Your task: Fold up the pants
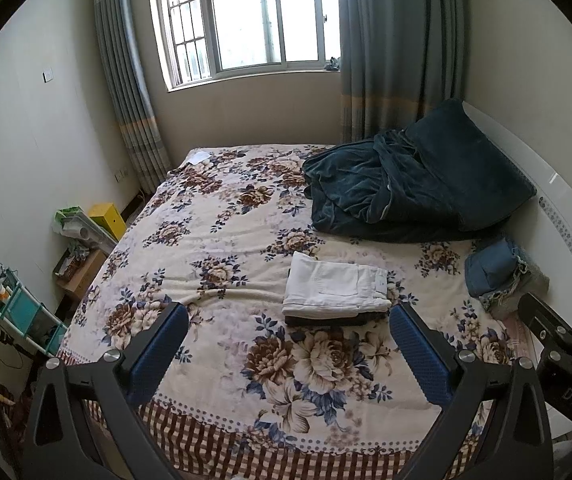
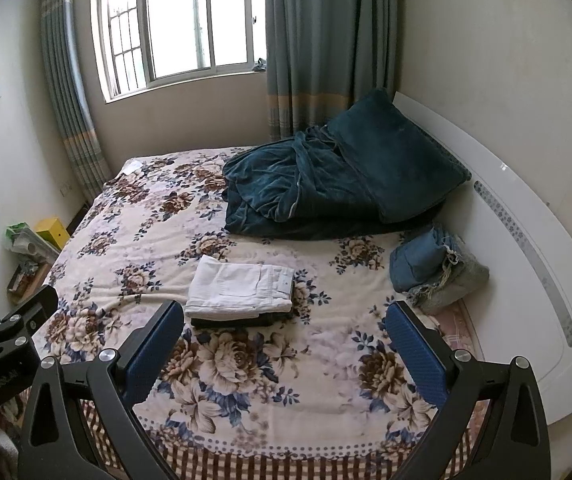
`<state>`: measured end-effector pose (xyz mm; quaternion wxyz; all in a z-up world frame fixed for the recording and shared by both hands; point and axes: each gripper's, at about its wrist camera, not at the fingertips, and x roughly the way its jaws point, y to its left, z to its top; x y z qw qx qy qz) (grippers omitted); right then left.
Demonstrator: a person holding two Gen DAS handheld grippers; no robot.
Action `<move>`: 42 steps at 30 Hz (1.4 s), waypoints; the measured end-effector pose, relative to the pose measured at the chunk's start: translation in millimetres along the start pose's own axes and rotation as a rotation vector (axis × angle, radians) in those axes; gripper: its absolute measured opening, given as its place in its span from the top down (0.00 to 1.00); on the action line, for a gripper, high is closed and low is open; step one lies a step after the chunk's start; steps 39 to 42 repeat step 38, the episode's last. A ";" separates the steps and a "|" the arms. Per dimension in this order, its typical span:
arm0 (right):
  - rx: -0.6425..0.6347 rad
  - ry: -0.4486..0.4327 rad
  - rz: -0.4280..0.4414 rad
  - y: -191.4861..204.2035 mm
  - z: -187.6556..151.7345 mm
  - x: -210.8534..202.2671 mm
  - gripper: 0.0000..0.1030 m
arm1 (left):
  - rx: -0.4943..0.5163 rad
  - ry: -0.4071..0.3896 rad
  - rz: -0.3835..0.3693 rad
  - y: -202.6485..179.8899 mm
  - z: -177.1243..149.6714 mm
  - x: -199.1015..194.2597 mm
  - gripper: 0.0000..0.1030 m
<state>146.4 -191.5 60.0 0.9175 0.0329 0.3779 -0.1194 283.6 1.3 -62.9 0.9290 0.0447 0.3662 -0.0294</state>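
The left gripper [image 1: 287,334] and right gripper [image 2: 284,330] both hang spread and empty above the floral bed [image 1: 214,216]. Just ahead of them the white pants [image 1: 335,290] lie folded into a crisp rectangle, seemingly atop a darker folded garment; folding looks complete.

You're getting plain daylight from the window [image 1: 246,20], and the panes blow out to pure white glare. The bed [image 1: 214,240] is evenly lit with soft shadows and stays sharp. Heavy fisheye bends the walls, and black vignette eats the corners in both views.
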 end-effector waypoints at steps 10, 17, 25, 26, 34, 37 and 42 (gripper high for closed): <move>0.005 -0.004 -0.005 0.4 -0.4 -1.4 0.00 | 0.000 -0.003 0.002 0.2 0.6 -1.6 0.00; 0.005 -0.006 -0.006 2.5 -0.5 -2.4 0.00 | 0.003 -0.006 0.002 -0.8 3.0 -5.6 0.00; 0.009 -0.008 -0.005 3.0 -0.6 -2.5 0.00 | 0.002 -0.009 0.003 -2.1 5.1 -9.4 0.00; 0.008 -0.007 -0.007 2.6 -1.4 -2.7 0.00 | 0.001 -0.008 0.003 -2.1 4.7 -9.5 0.00; 0.012 -0.003 -0.006 5.3 -0.4 -4.2 0.00 | -0.006 -0.008 0.004 0.2 0.9 -16.9 0.00; 0.014 -0.003 -0.004 4.4 -1.5 -5.4 0.00 | -0.006 -0.020 0.011 0.1 0.2 -19.2 0.00; 0.013 -0.003 -0.003 4.8 -1.0 -5.4 0.00 | -0.006 -0.023 0.012 -0.4 0.7 -19.7 0.00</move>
